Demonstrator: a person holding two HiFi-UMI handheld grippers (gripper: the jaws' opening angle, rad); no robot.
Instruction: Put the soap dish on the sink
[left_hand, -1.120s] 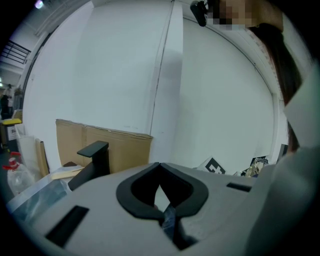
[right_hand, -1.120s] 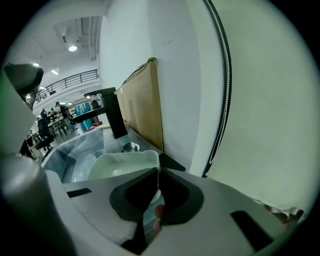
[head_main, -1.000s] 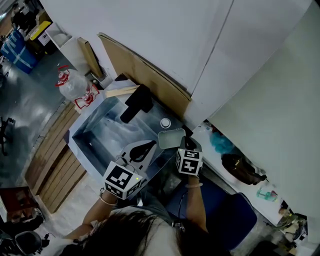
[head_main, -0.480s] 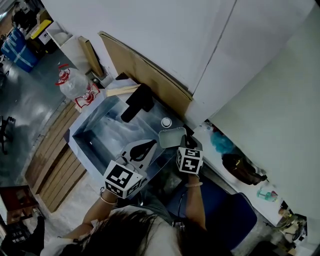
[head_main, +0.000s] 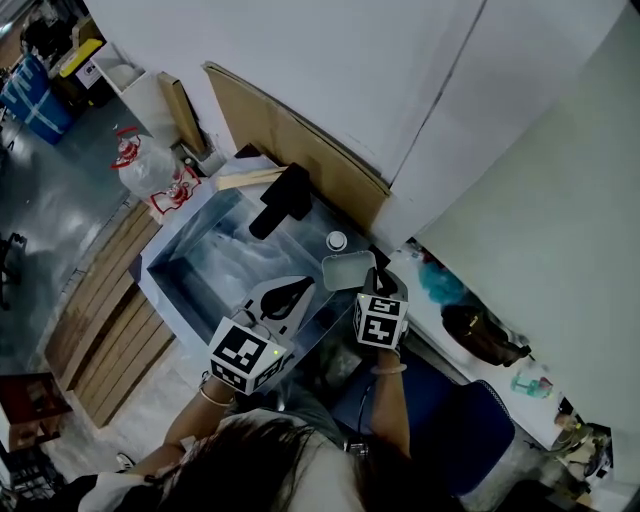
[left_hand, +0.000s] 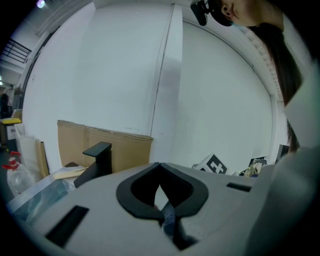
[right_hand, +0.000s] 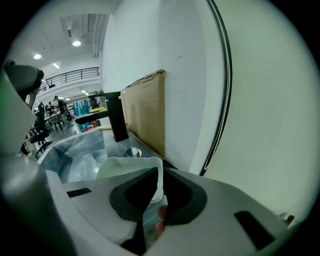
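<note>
Right gripper (right_hand: 156, 194) is clamping soap dish (right_hand: 131, 166) by its rim at sink (head_main: 158, 262) back corner (beside faucet (head_main: 282, 203)). Left gripper (head_main: 298, 290) is hovering level over the basin, jaws together, empty.

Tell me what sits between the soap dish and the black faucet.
A small round silver knob lies between the soap dish and the black faucet. The head view and the right gripper view both show it.

I see a cardboard sheet (head_main: 300, 140) leaning upright against the white wall (head_main: 330, 60). A black faucet (head_main: 282, 200) stands just in front of it, with a round metal cap (head_main: 337, 240) near it. A clear plastic bag (head_main: 150, 172) with red print lies near wooden slats (head_main: 100, 330).
</note>
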